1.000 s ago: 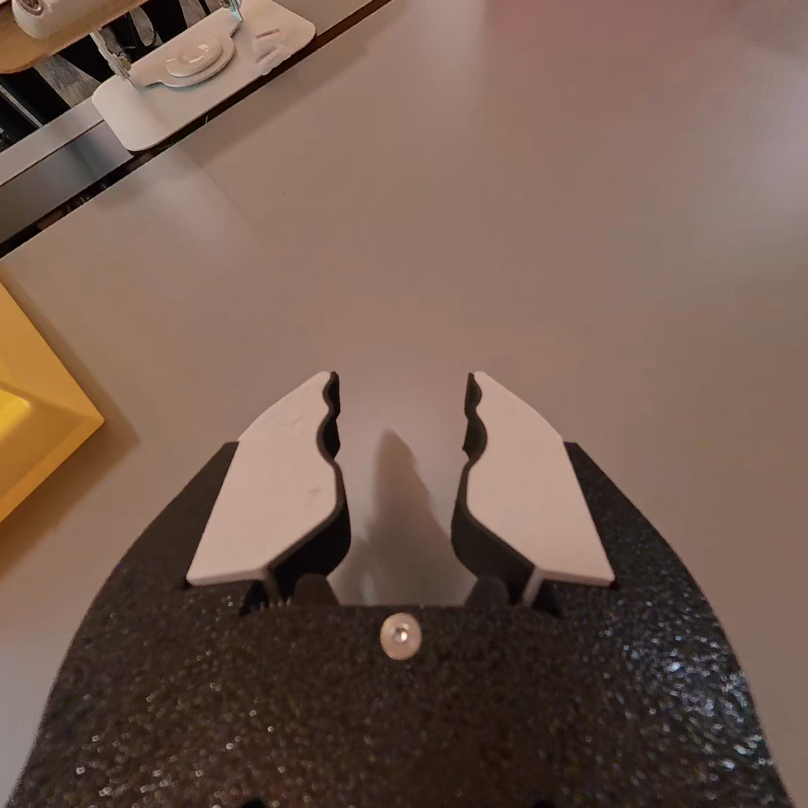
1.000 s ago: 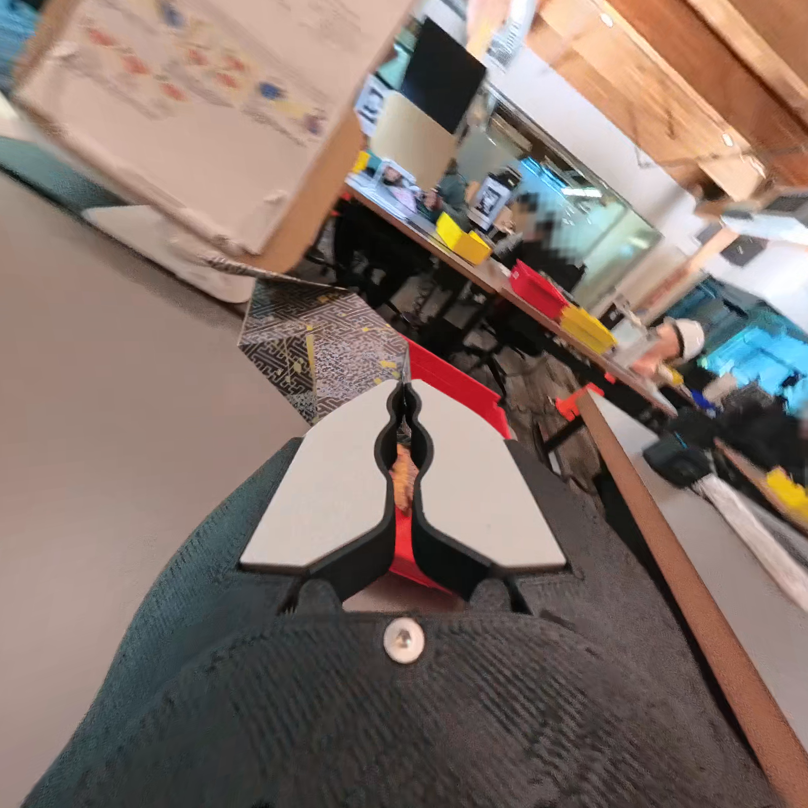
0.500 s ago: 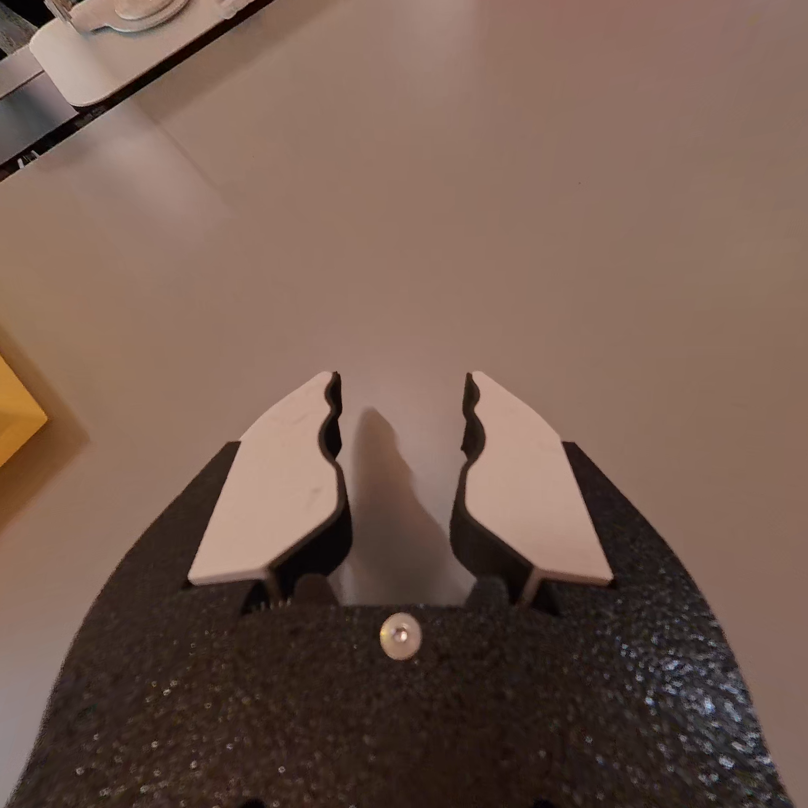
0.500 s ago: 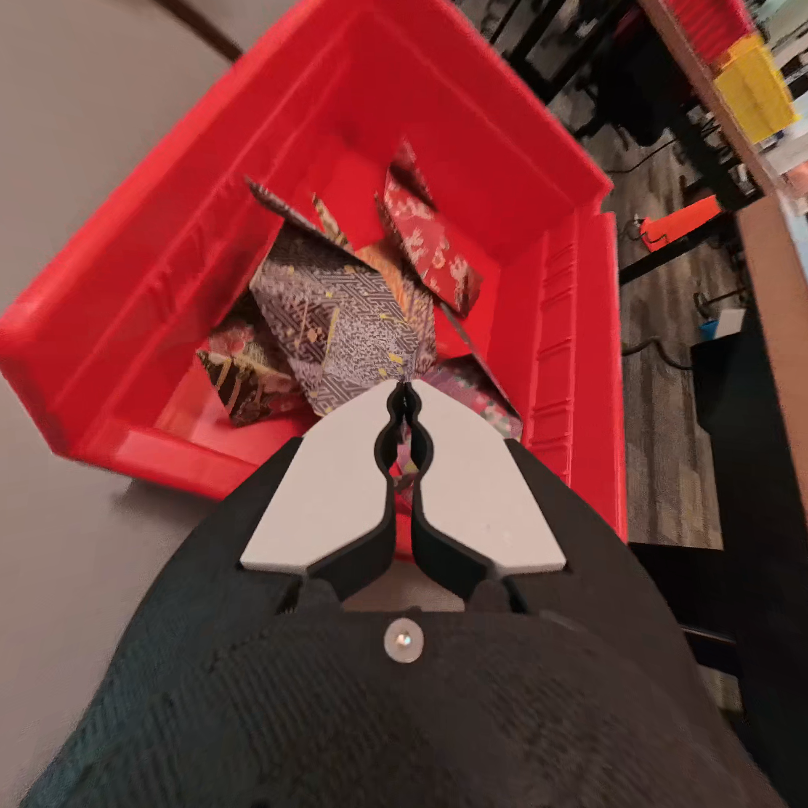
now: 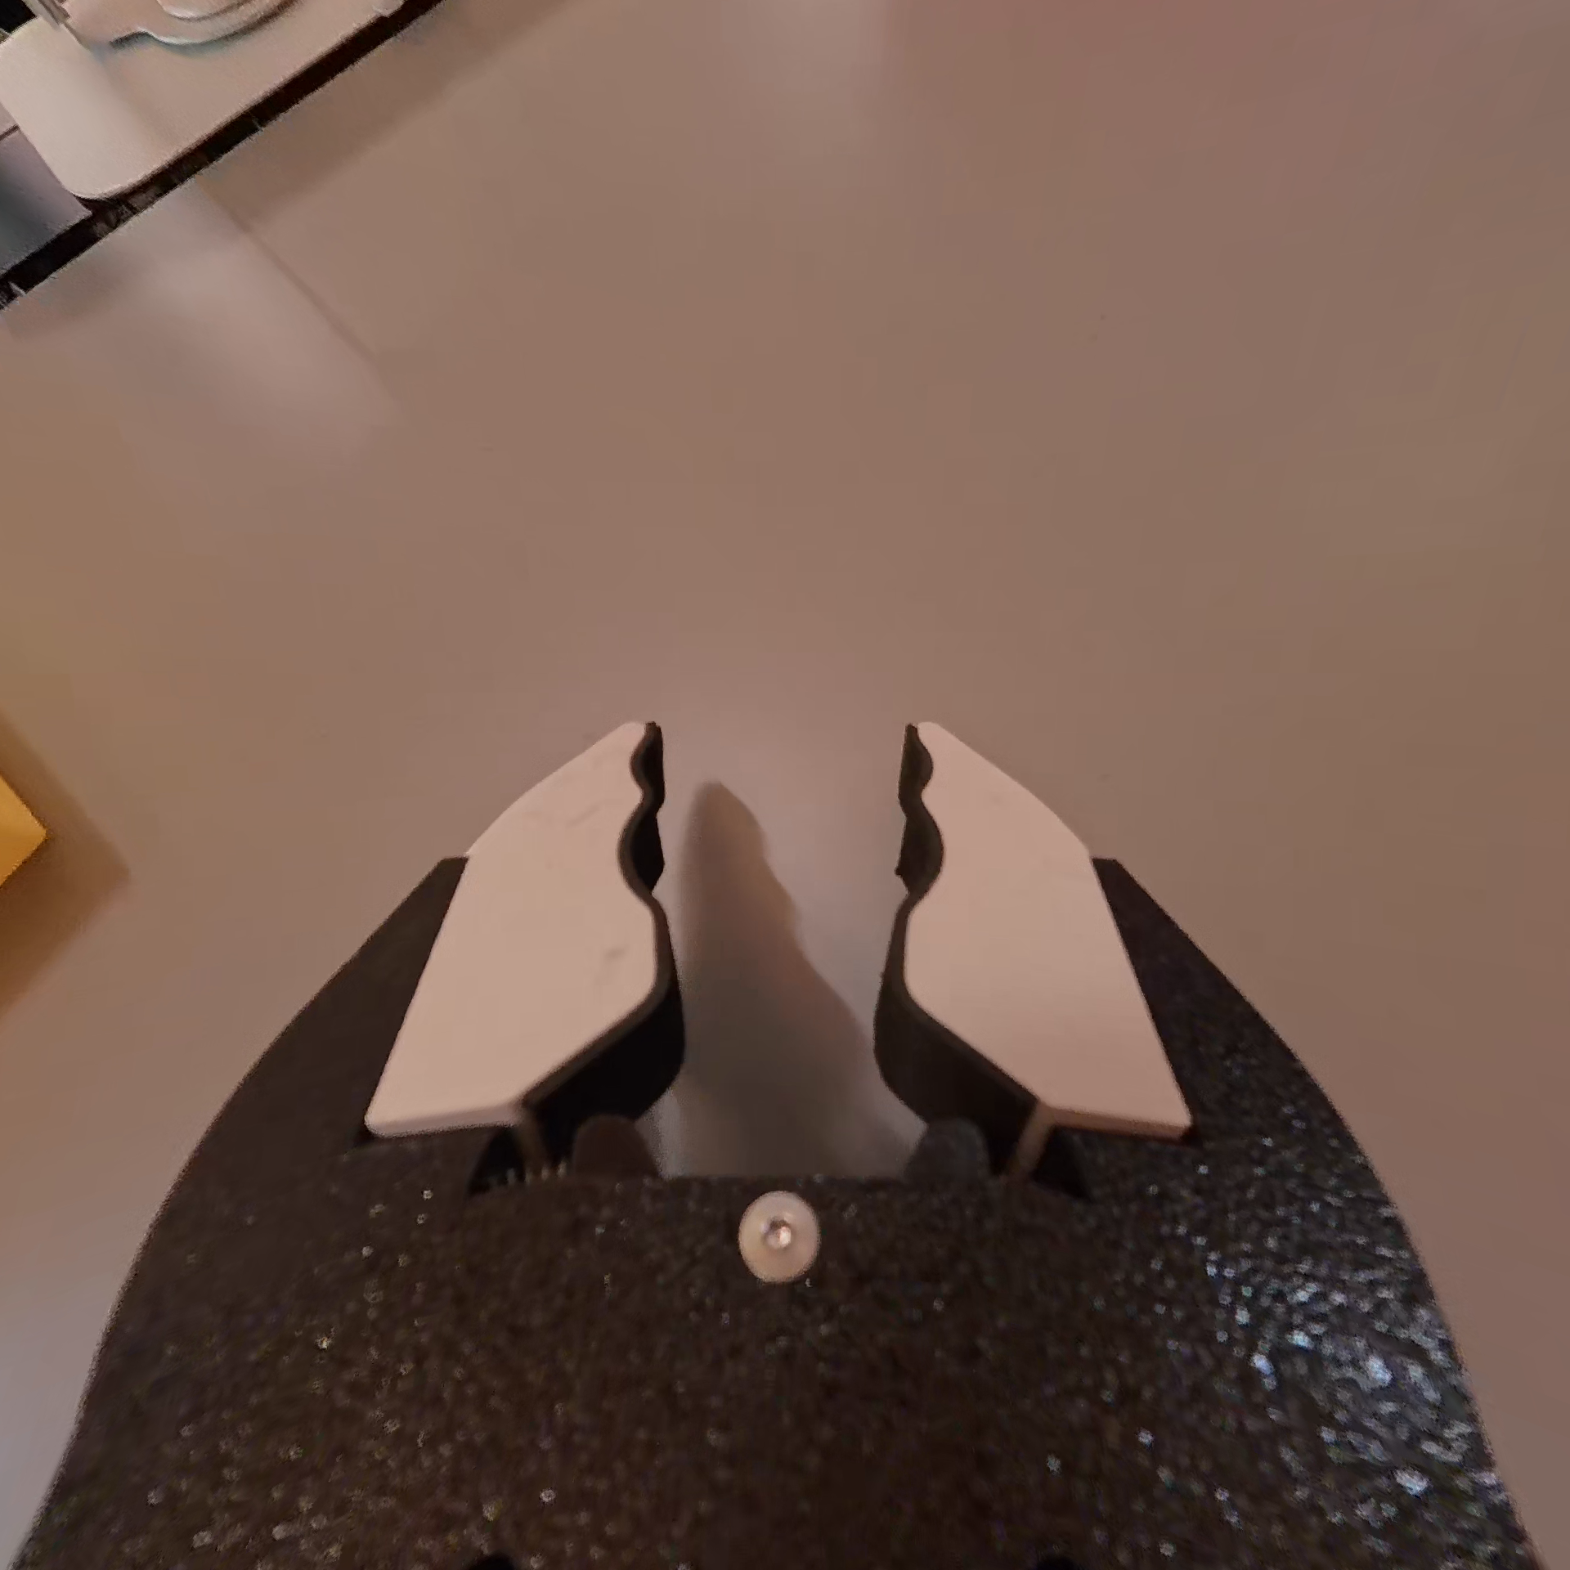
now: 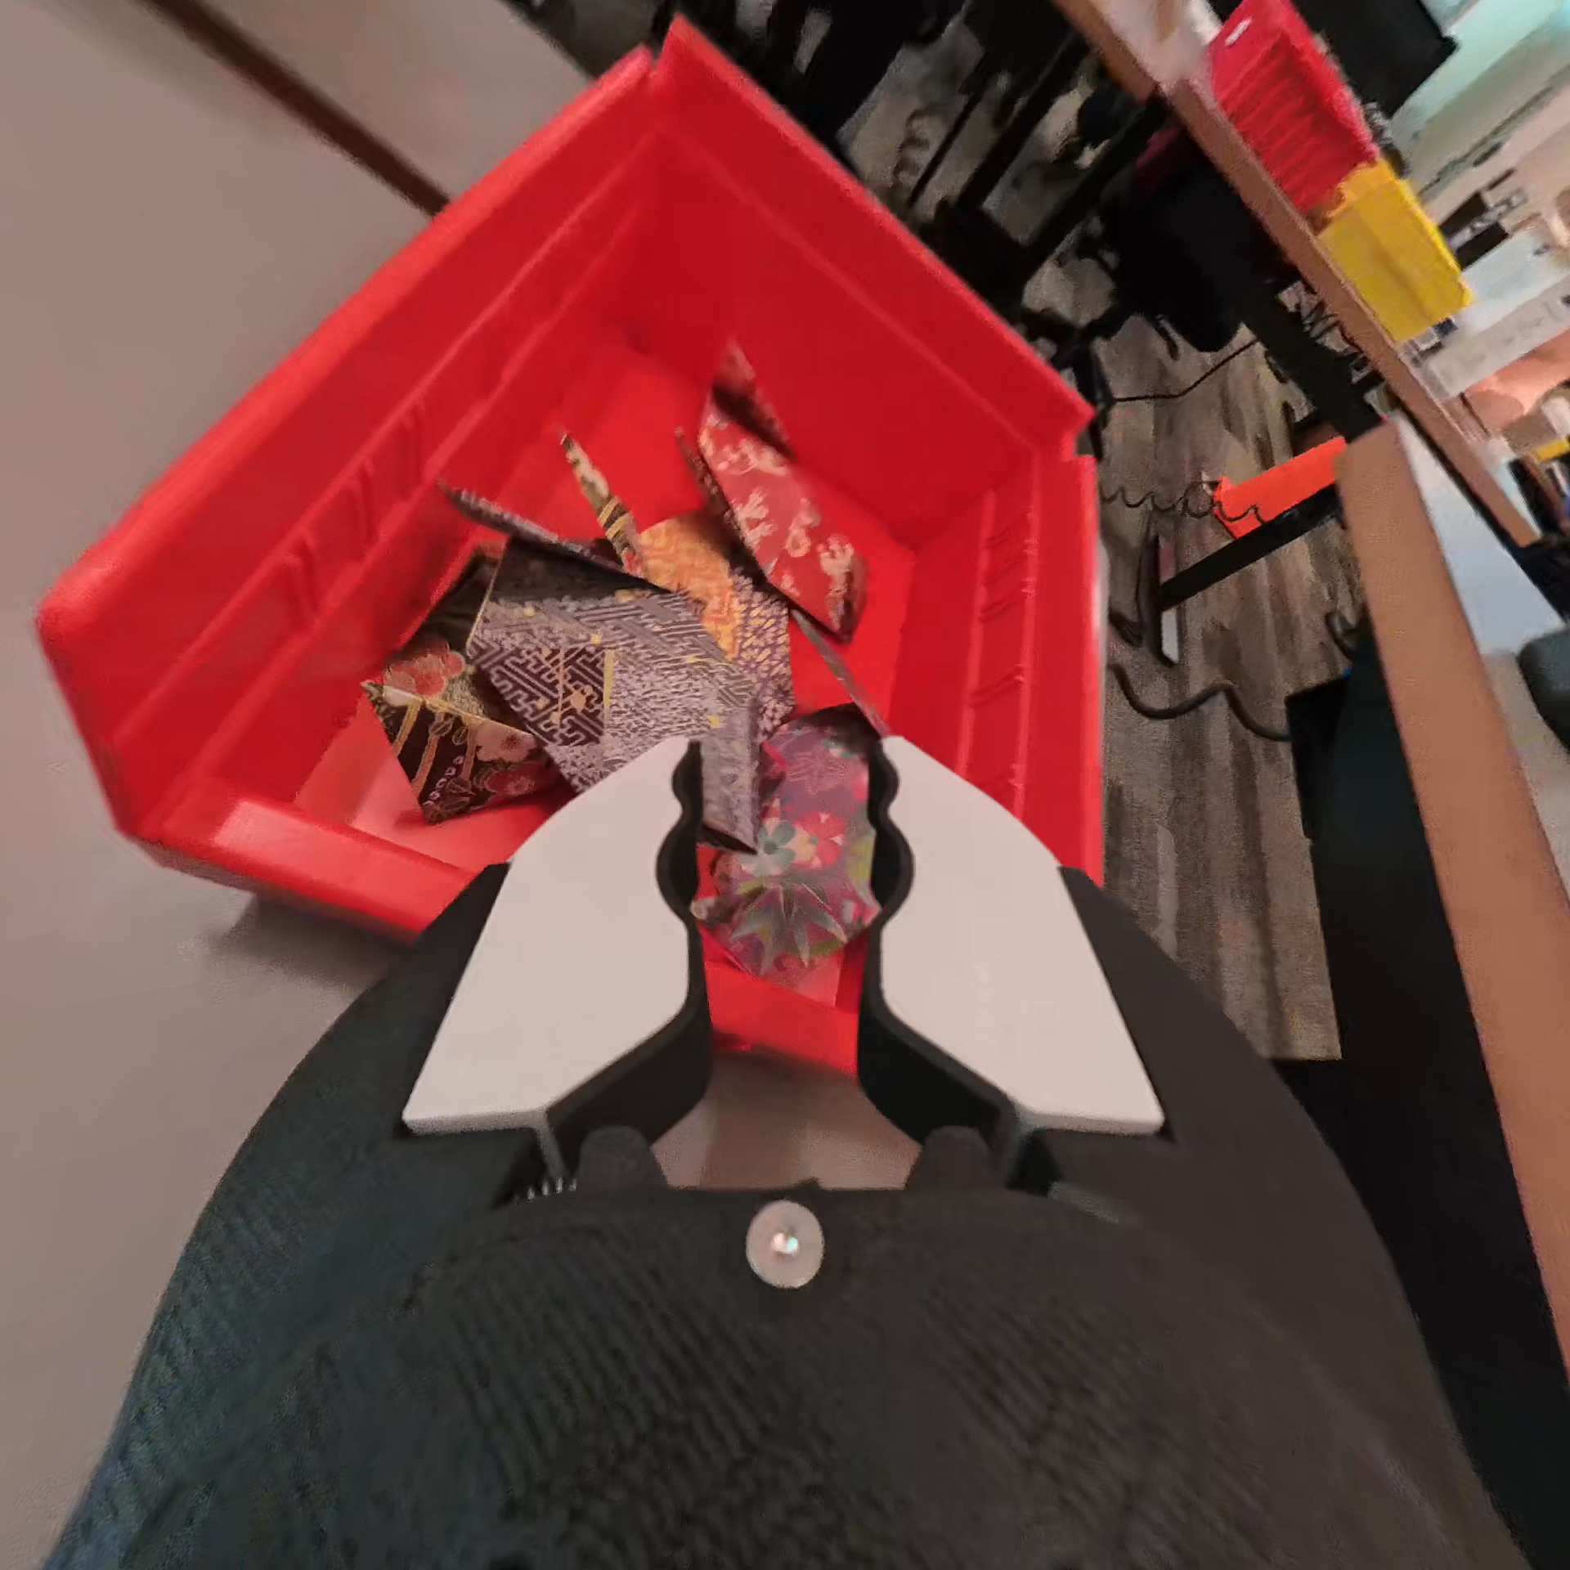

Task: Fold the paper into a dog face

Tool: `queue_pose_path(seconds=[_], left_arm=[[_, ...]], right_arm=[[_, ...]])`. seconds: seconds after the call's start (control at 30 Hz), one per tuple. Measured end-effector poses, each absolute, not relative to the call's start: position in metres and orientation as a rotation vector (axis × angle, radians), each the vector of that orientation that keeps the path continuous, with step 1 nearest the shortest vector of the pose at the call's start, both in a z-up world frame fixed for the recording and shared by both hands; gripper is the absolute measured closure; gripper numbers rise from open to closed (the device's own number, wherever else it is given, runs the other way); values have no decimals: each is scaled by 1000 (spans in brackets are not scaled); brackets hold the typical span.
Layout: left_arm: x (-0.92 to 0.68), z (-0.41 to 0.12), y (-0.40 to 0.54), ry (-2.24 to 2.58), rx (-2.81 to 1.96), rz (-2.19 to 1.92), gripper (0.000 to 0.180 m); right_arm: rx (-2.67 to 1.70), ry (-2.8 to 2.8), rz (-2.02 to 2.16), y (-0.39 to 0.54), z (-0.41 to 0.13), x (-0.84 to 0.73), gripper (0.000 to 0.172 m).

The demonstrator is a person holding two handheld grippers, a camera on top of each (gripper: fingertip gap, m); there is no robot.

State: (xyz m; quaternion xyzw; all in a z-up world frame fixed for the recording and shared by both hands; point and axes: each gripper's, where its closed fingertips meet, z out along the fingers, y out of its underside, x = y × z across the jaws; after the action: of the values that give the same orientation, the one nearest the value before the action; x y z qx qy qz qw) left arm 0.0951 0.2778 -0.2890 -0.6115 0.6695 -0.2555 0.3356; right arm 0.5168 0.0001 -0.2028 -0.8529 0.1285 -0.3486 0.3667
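Observation:
My right gripper hangs open over a red bin at the table's edge. A folded grey patterned paper lies in the bin on other folded papers. One of its corners still points up between my open fingers, close to the left one, and neither pad presses on it. A red patterned fold, a black floral fold and a purple floral fold lie around it. My left gripper is open and empty above the bare grey table.
A yellow bin's corner shows at the left edge of the left wrist view, and a white flat base sits beyond the table's far edge. To the right of the red bin are the floor with cables and another table's wooden edge. About 10 centimetres separates my right fingertips from the purple floral fold.
My right gripper carried the grey patterned fold over the red bin, then opened; the fold left the grasp and dropped onto the papers there. The left gripper drifted slightly over the table, still open.

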Motion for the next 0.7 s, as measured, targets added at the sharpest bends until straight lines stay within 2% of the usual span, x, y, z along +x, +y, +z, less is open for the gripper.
queue_pose_path(seconds=[0.17,0.27,0.37,0.47,0.53,0.6,0.7], left_arm=[[95,-271,284,1680,-1572,-686,129],[99,-261,287,1608,-1566,-710,128],[104,-251,283,1556,-1549,-726,123],[104,-232,278,1514,-1502,-720,117],[100,-218,272,1519,-1449,-722,112],[93,-203,271,1518,-1410,-703,105],[84,-182,273,1466,-1413,-703,102]], right_arm=[[-1989,610,-885,-42,-164,474,107],[-1987,514,-822,-17,-175,411,99],[-2047,476,-677,25,-206,353,81],[-2022,440,-590,68,-224,317,80],[-2076,392,-586,84,-231,298,73],[-2066,384,-594,96,-228,285,65],[-2042,352,-588,107,-217,271,66]])
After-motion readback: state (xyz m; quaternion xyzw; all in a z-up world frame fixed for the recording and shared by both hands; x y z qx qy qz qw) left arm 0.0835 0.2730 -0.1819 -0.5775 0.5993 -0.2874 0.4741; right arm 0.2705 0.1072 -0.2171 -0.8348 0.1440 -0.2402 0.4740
